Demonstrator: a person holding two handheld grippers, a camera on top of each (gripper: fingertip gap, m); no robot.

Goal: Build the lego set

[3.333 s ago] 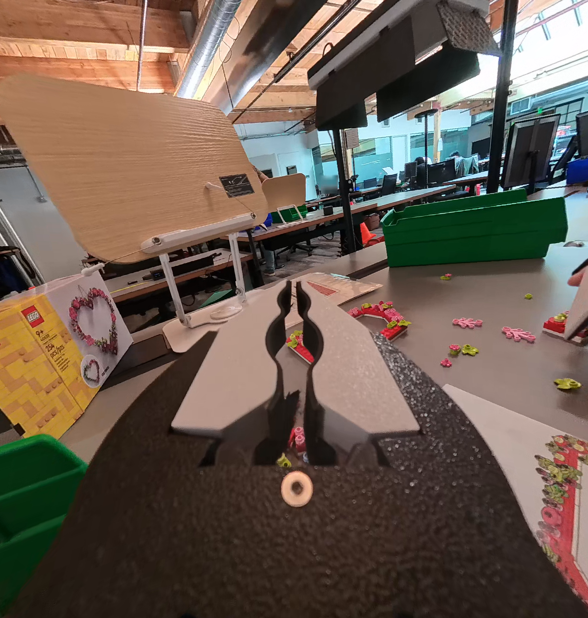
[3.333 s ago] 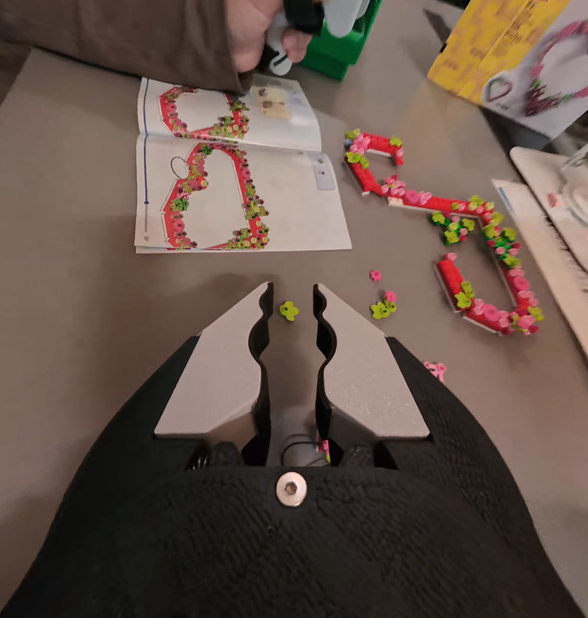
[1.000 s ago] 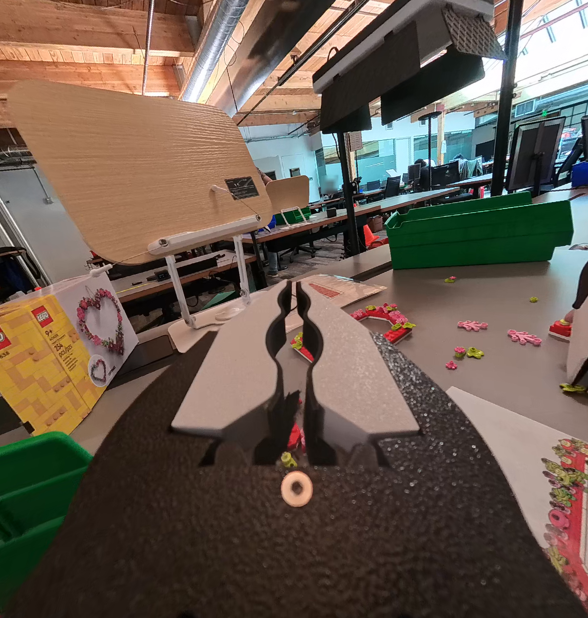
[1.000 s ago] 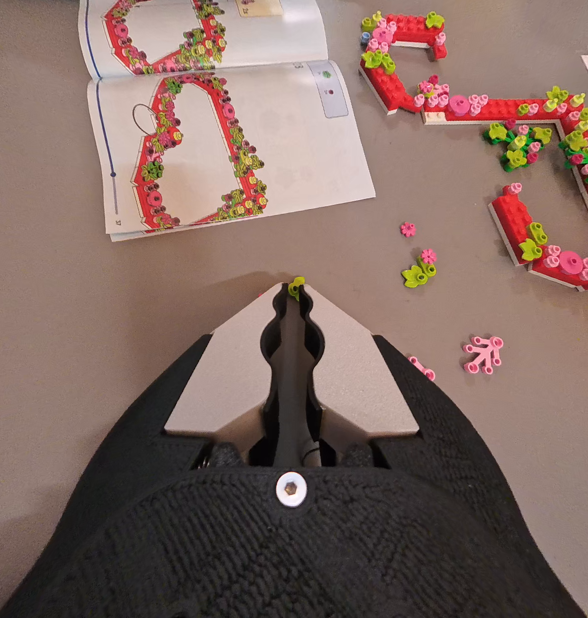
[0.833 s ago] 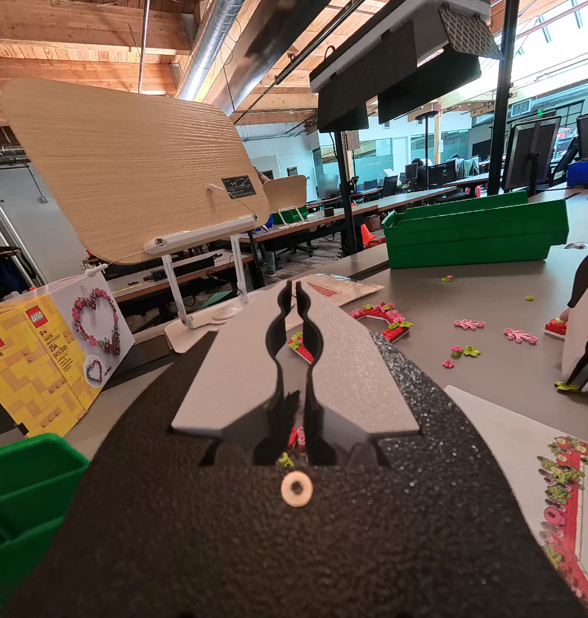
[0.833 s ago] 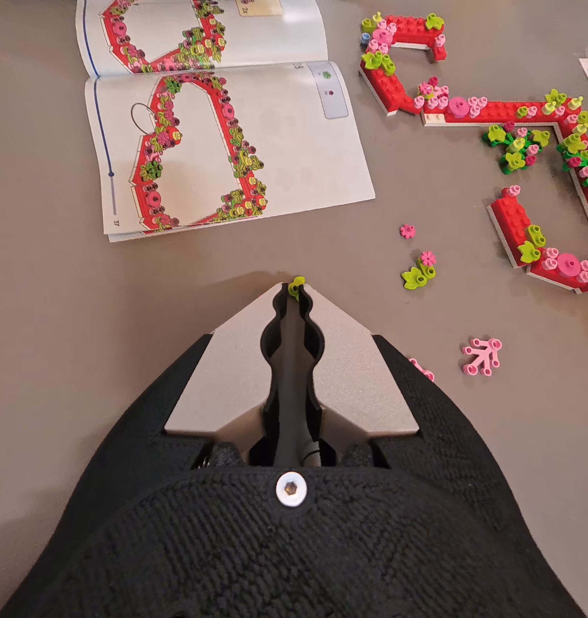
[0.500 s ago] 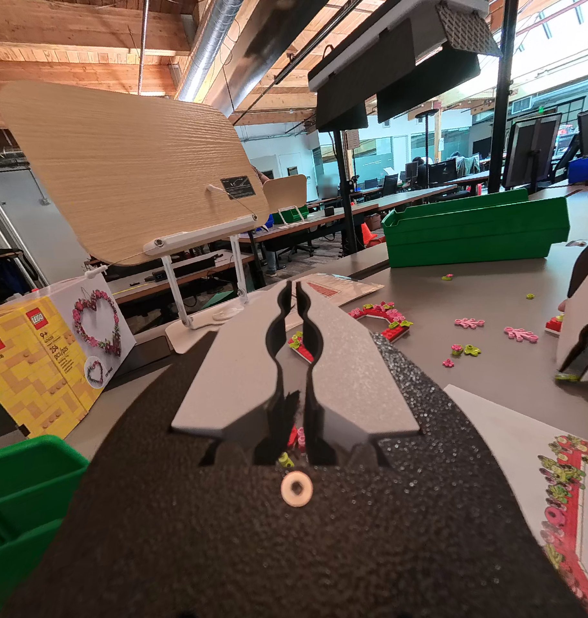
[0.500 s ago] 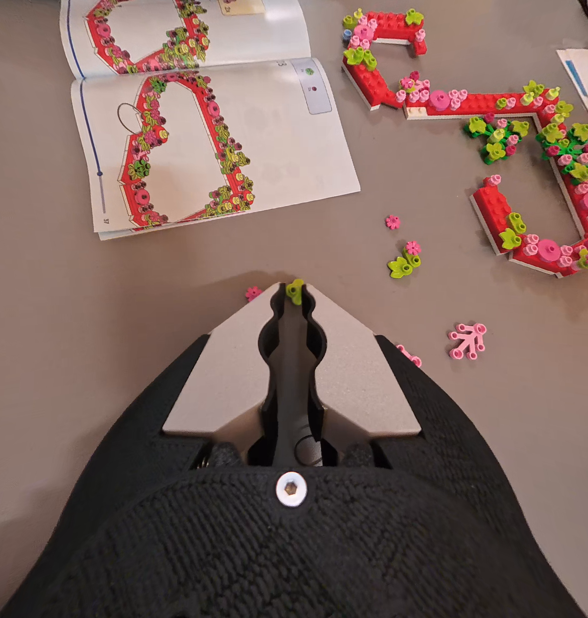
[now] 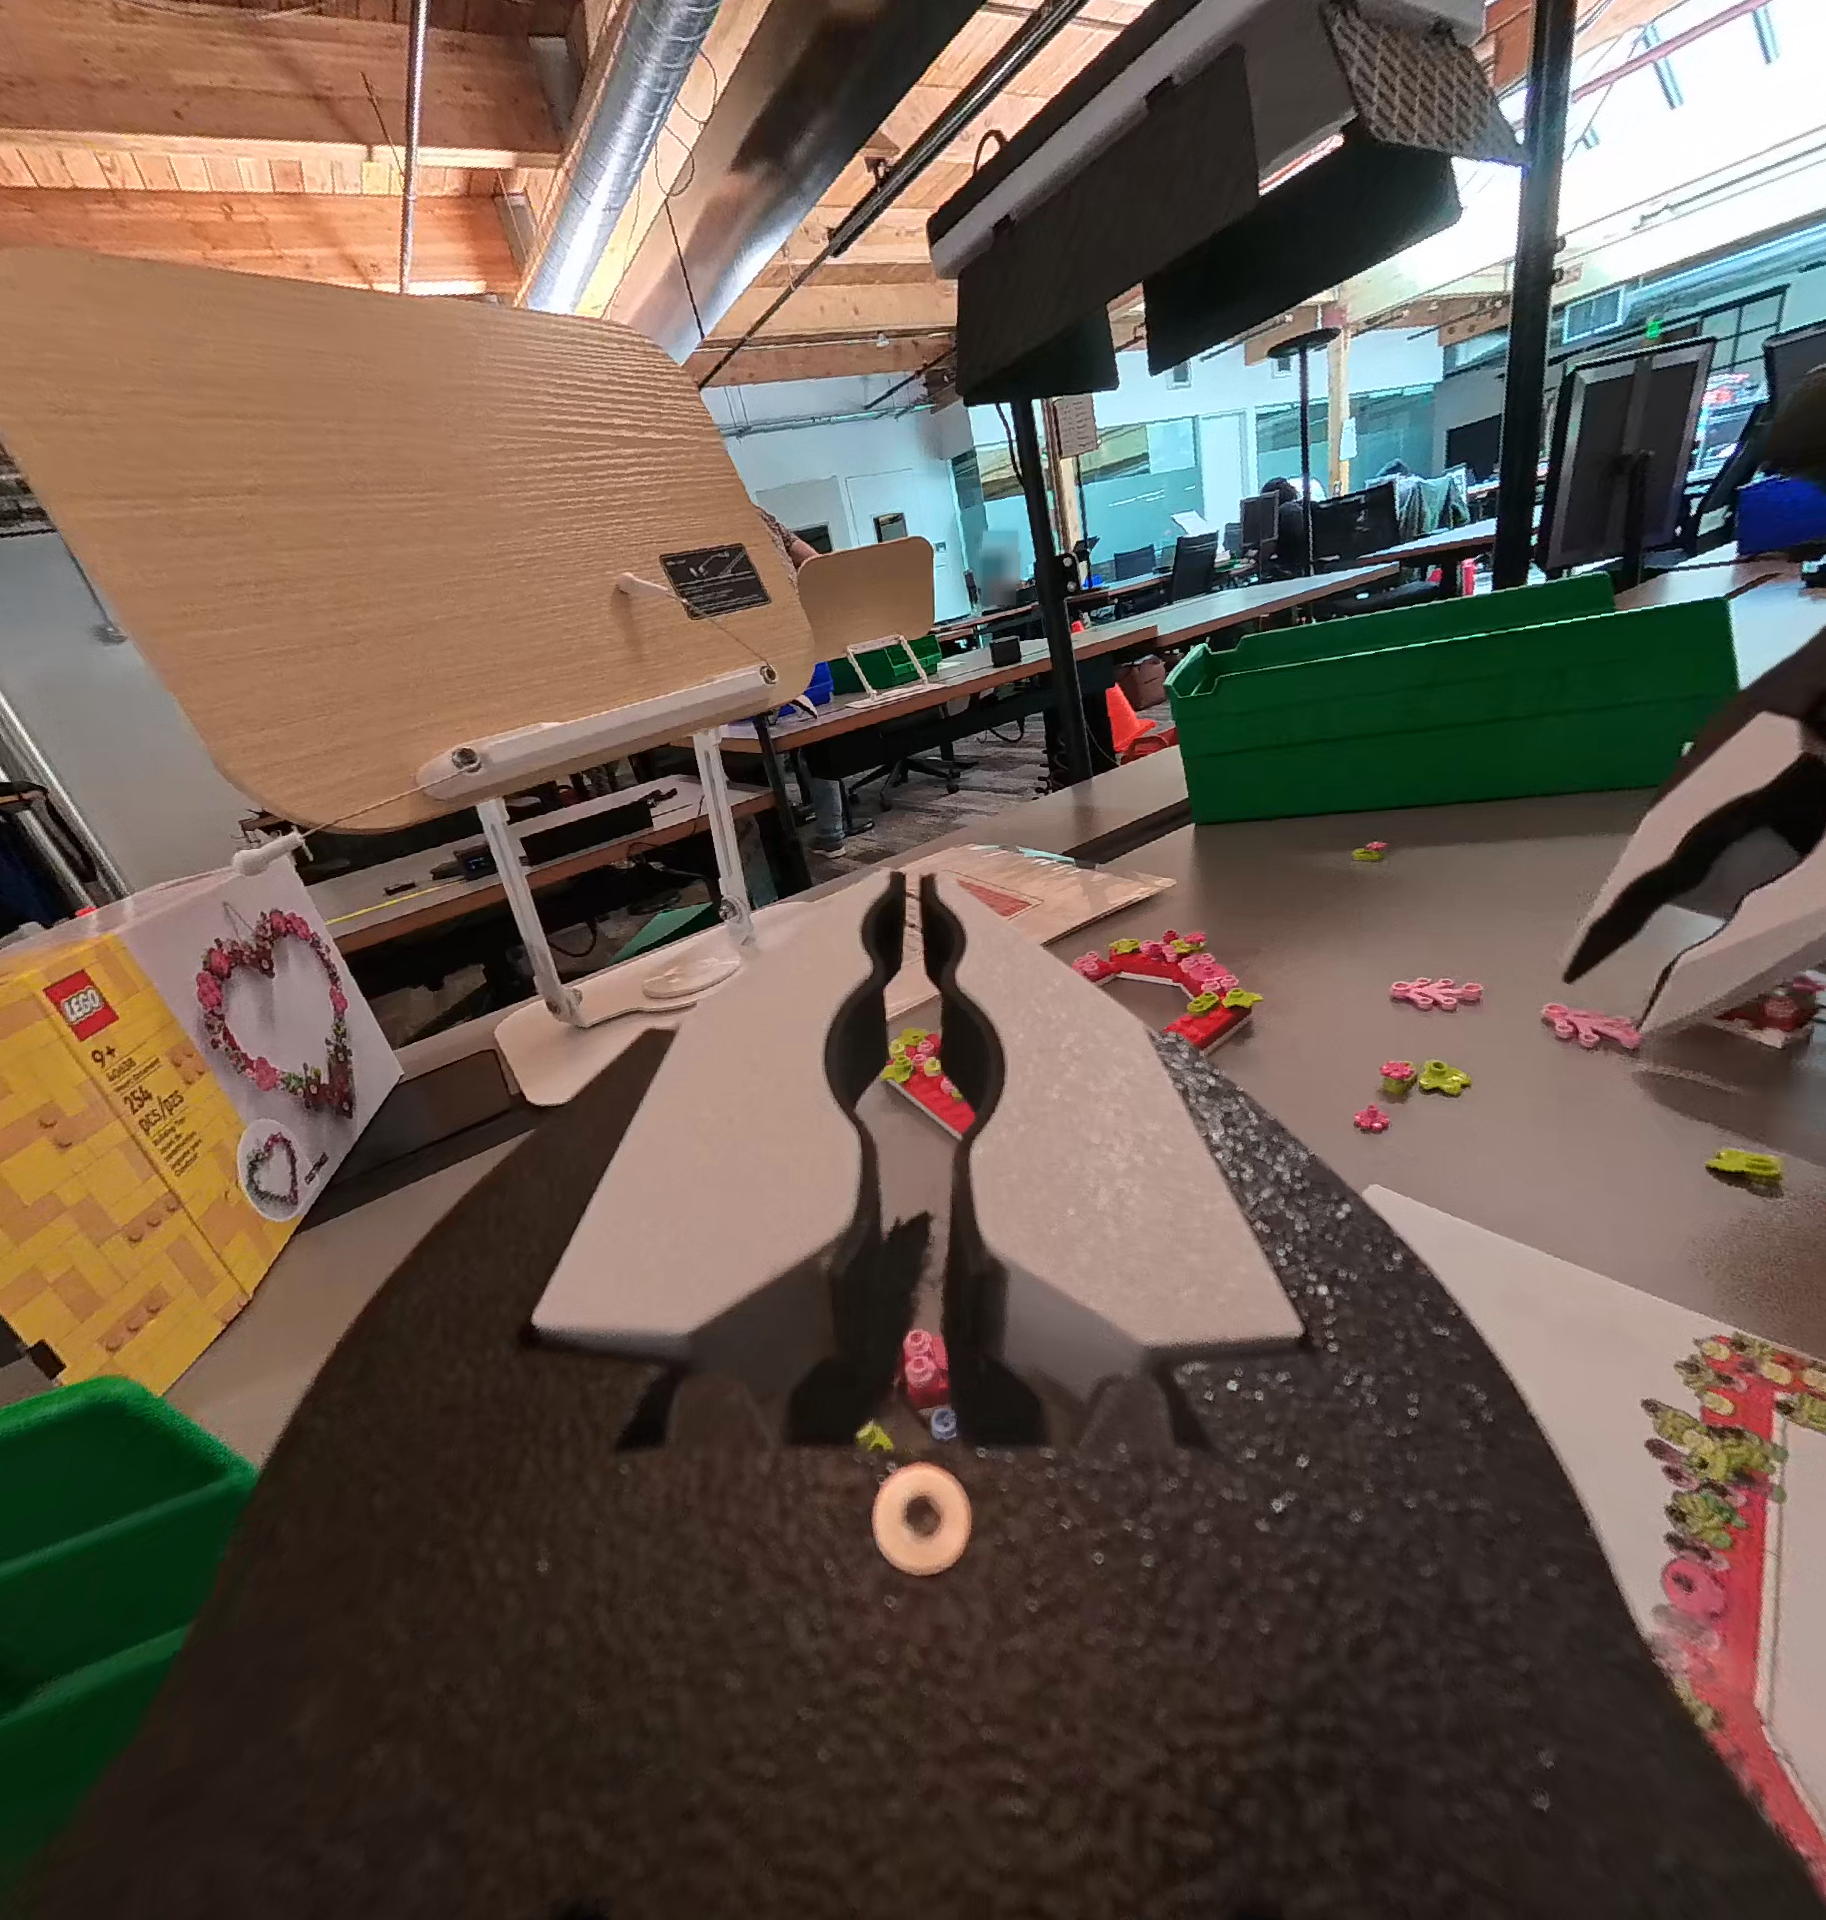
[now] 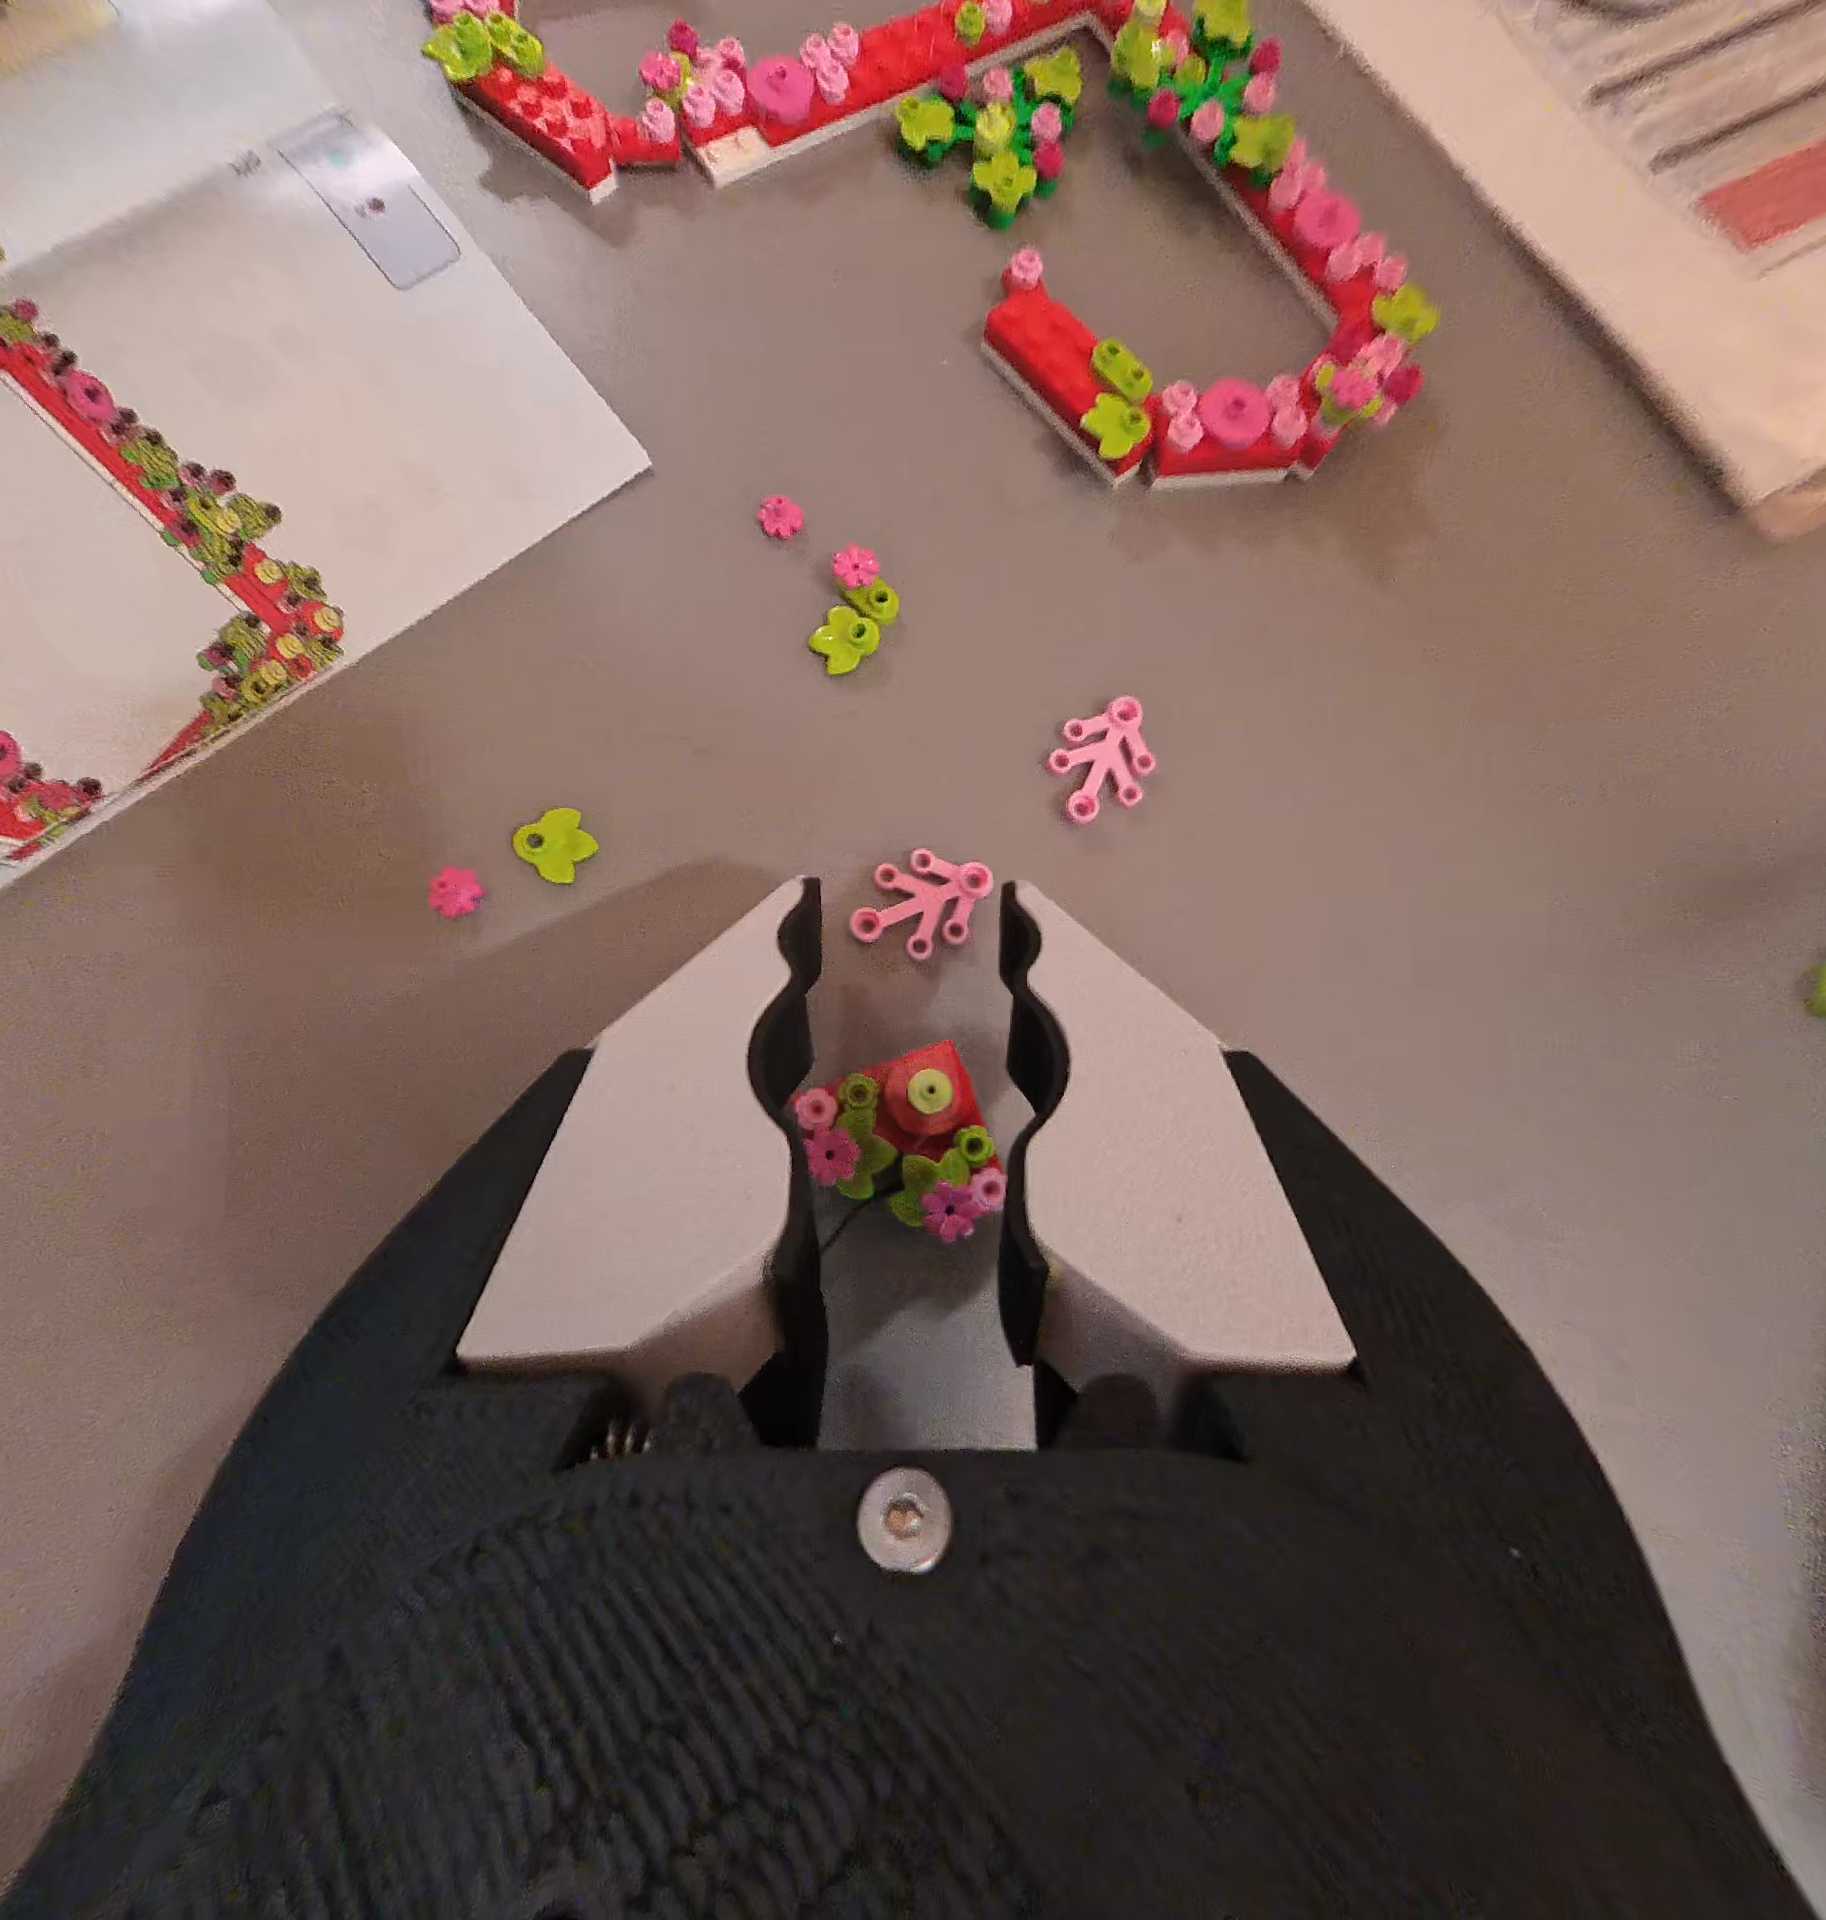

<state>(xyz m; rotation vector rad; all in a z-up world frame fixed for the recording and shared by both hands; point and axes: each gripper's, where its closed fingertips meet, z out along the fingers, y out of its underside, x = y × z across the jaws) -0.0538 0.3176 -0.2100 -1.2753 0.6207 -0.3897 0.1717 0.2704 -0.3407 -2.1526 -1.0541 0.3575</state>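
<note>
My right gripper (image 10: 909,899) is open and low over the table. A pink branch piece (image 10: 924,902) lies between its fingertips, and a small red block with flowers and leaves (image 10: 904,1138) lies on the table between its fingers. A lime leaf piece (image 10: 556,844) lies loose to the left. The partly built red heart frame (image 10: 1231,416) lies farther ahead. My left gripper (image 9: 914,883) is shut, with nothing seen at its tips, above part of the frame (image 9: 1169,971). The right gripper (image 9: 1615,997) also shows open in the left wrist view.
The open instruction booklet (image 10: 265,416) lies at the left. Small pink flowers and lime leaves (image 10: 852,613) are scattered ahead, with another pink branch (image 10: 1101,758). Green bins (image 9: 1449,717) (image 9: 57,1538), the set's box (image 9: 140,1122) and a wooden book stand (image 9: 369,540) ring the table. My right fingertips sit around 25 cm from my left ones.
My right gripper opened and let go of the lime leaf piece, which now lies on the table. It moved right, over the pink branch piece. The left gripper stayed shut and barely moved.
</note>
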